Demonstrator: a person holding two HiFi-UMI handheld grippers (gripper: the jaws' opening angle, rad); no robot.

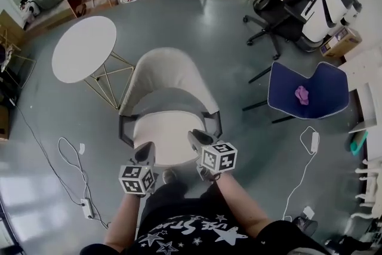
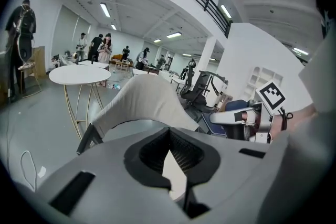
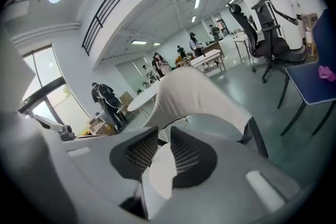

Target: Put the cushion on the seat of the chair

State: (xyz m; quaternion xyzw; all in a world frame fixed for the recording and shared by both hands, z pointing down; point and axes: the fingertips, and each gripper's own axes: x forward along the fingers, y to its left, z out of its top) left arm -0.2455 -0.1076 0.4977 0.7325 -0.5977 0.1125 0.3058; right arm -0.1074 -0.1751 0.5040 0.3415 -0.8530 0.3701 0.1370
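Observation:
The beige chair (image 1: pixel 167 71) stands in front of me, its backrest curving round the seat. A pale cushion (image 1: pixel 169 135) lies flat on the seat. Both grippers hang over the seat's front edge and hold nothing. My left gripper (image 1: pixel 145 154) is at the front left. In the left gripper view its tips (image 2: pixel 169 131) meet, and the chair back (image 2: pixel 142 102) shows beyond. My right gripper (image 1: pixel 199 139) is at the front right. In the right gripper view its jaws (image 3: pixel 163 134) stand a narrow gap apart, with the pale cushion (image 3: pixel 159 173) showing below through the gap.
A round white table (image 1: pixel 83 48) on wire legs stands left of the chair. A blue chair (image 1: pixel 280 89) with a pink object (image 1: pixel 302 94) is to the right, and a black office chair (image 1: pixel 277 9) behind it. Cables and a power strip (image 1: pixel 88 207) lie on the floor at the left.

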